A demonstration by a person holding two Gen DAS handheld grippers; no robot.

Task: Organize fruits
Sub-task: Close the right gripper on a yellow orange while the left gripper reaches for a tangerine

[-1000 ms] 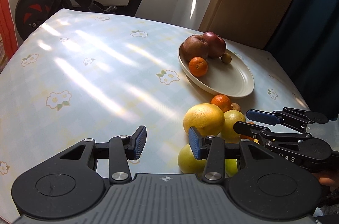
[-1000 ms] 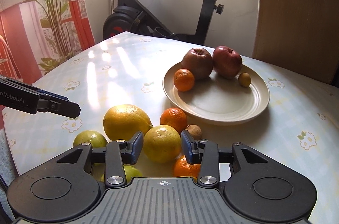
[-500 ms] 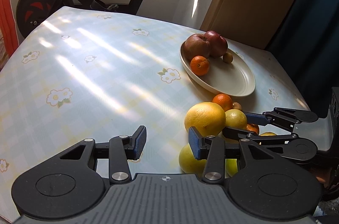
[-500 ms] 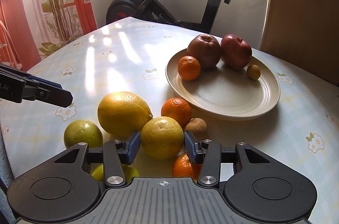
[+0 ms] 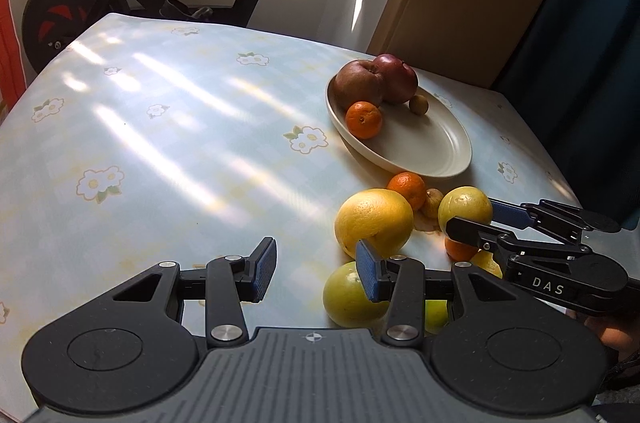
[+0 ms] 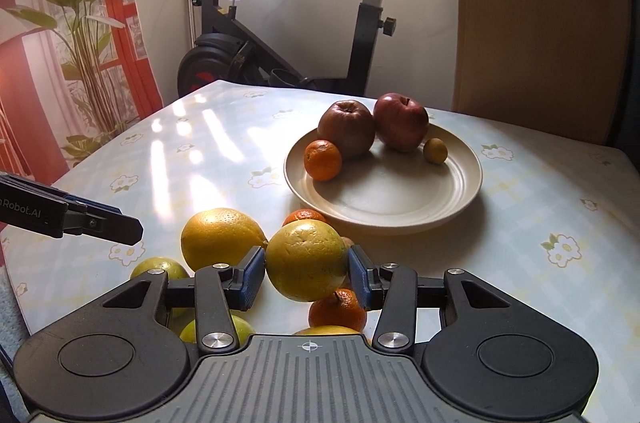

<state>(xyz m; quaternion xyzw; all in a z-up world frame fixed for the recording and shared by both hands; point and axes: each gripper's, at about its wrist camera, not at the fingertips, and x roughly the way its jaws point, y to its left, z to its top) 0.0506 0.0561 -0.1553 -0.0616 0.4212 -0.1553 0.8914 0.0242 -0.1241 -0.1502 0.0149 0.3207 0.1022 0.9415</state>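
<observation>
My right gripper point(image 6: 307, 277) is shut on a yellow citrus fruit point(image 6: 306, 251), with both blue pads pressed to its sides. The left wrist view shows that same fruit point(image 5: 464, 209) held a little above the pile. On the table lie a large yellow grapefruit point(image 6: 220, 237), a green fruit point(image 5: 348, 297) and two mandarins point(image 6: 338, 311). A cream plate point(image 6: 460, 191) behind them holds two red apples point(image 6: 400, 121), a mandarin point(image 6: 322, 159) and a small yellow fruit point(image 6: 435, 151). My left gripper point(image 5: 316, 271) hovers open left of the pile, nothing between its fingers.
The floral tablecloth point(image 5: 160, 143) stretches left of the plate. An exercise bike point(image 6: 360, 35) stands behind the table's far edge. A potted plant point(image 6: 80, 23) and a red curtain are at the left, a wooden panel point(image 6: 540, 23) at the right.
My right gripper has pushed forward around the yellow citrus, closed on it and raised it slightly off the table. The left gripper has stayed where it was.
</observation>
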